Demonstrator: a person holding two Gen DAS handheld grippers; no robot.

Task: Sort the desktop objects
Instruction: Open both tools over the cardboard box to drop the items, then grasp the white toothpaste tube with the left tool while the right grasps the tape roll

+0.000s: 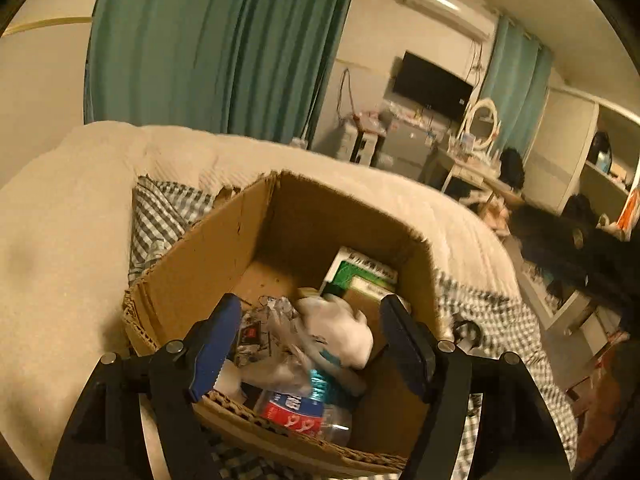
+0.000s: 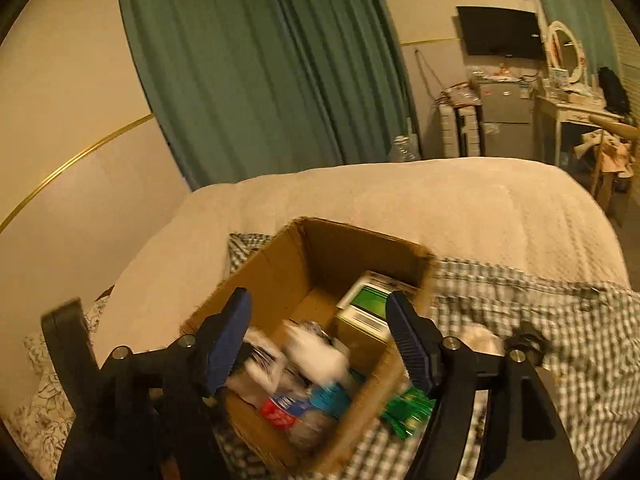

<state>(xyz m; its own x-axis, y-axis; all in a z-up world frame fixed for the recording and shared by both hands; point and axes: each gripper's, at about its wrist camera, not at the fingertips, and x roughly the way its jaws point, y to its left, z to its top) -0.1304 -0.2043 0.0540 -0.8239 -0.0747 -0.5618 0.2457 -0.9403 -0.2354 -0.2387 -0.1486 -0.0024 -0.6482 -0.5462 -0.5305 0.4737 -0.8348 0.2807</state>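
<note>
Inside box [image 1: 256,240], bottle [image 1: 304,412] lies flat, cap lower-right.

Green curtain [image 2: 256,72] hangs behind the bed [image 2: 440,208]. Wall-mounted TV [image 2: 502,32], oval mirror [image 2: 566,52], air conditioner [image 1: 448,6] beyond.

Bed [image 2: 440,200]: covered by a cream quilted blanket. A grey-and-white checked cloth [image 2: 540,320] was spread over its near part. On the cloth were set an open cardboard box [image 2: 280,276] and, just beside the box's right wall, a green packet [image 2: 408,412]. A floral pillow [image 2: 44,404] was seen at the left edge.
</note>
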